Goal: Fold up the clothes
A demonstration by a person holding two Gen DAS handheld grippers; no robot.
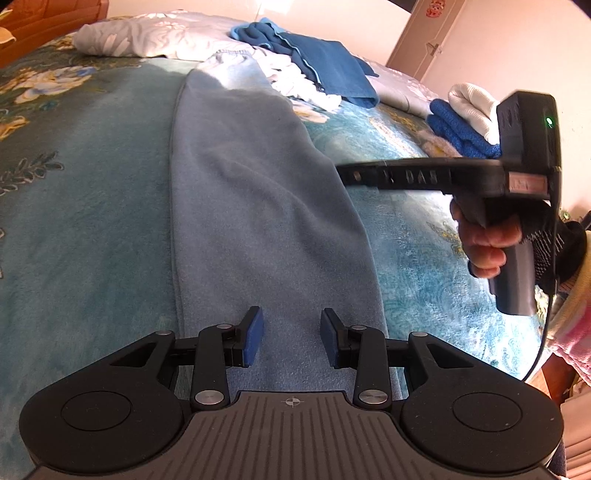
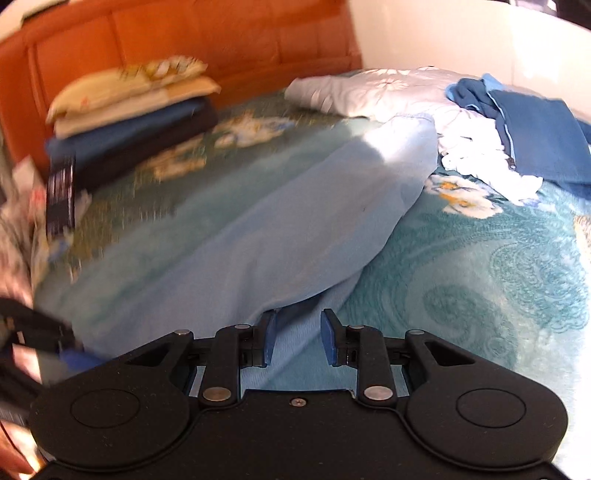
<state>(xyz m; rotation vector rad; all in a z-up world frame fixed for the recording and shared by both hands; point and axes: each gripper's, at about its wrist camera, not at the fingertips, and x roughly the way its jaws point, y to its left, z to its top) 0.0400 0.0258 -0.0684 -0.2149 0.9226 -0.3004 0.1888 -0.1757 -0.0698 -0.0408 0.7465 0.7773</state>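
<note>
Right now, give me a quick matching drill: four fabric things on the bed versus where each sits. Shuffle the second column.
Things:
1. light blue garment
2. dark blue garment
3. stack of folded bedding
4. white crumpled cloth

Places:
A. against the orange headboard
B. laid out long in front of both tongs
C. far right, on top of the pale quilt
D. beside the light blue garment's far end, partly under the dark blue one

Pairs: 1-B, 2-C, 3-A, 4-D
</note>
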